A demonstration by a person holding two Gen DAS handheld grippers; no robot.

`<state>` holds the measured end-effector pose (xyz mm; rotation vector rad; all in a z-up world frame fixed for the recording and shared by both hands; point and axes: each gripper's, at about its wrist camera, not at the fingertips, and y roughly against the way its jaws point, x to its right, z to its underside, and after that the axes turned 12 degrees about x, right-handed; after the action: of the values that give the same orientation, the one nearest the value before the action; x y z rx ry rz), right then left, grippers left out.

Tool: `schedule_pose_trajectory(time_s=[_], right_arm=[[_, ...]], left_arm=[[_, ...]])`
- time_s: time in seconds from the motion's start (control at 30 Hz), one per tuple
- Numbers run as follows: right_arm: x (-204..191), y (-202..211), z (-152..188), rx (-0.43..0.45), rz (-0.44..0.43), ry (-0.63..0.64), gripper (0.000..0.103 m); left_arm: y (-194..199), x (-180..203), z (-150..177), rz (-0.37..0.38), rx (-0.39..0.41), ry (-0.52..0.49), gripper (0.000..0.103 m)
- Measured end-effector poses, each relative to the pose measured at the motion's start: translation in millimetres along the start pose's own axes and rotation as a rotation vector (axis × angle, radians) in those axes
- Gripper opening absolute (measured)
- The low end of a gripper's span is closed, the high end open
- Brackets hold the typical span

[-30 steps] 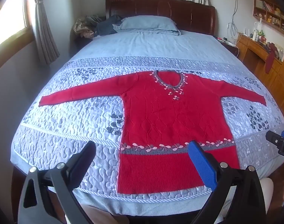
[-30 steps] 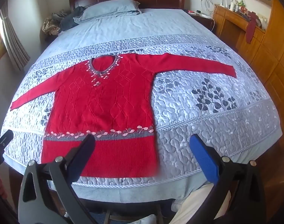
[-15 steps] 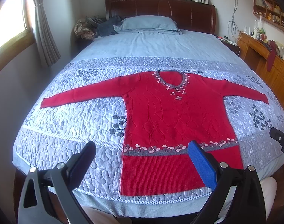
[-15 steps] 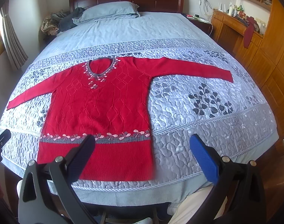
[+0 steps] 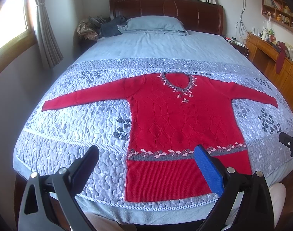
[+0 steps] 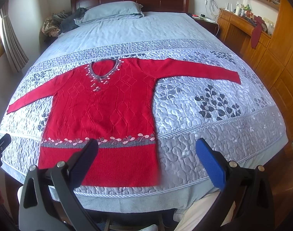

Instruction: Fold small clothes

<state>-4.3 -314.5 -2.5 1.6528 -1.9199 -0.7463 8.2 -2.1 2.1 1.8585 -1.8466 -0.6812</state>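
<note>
A red knitted sweater (image 5: 177, 127) (image 6: 104, 111) lies flat, front up, on the quilted bedspread, both long sleeves stretched out sideways and its ribbed hem toward the foot of the bed. It has a grey flowered neckline and a grey flowered band above the hem. My left gripper (image 5: 146, 165) hovers open above the hem's left part, touching nothing. My right gripper (image 6: 146, 159) hovers open above the hem's right corner, also holding nothing. The right gripper's tip (image 5: 290, 144) shows at the left wrist view's right edge.
The bed has a dark wooden headboard (image 5: 165, 7), a blue pillow (image 5: 154, 24) and a heap of clothes (image 5: 100, 27) at its head. A wooden desk and cabinets (image 6: 262, 44) run along the right side. A window with a curtain (image 5: 46, 28) stands on the left. A person's legs (image 6: 200, 211) are at the bed's foot.
Both grippers have drawn back and risen slightly, so the sweater sits a little lower and fuller in both views. The sweater has not moved and both grippers stay open.
</note>
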Motion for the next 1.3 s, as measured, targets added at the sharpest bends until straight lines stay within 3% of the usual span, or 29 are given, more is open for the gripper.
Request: schedule_pose_trajectory(time_s=[1.3], right_arm=[[1.7,-7.1,3.6,-0.007,0.005,0.001,0.100]], left_arm=[[-7.2,2.4,0.4,-0.007,-0.011,-0.008,0.099]])
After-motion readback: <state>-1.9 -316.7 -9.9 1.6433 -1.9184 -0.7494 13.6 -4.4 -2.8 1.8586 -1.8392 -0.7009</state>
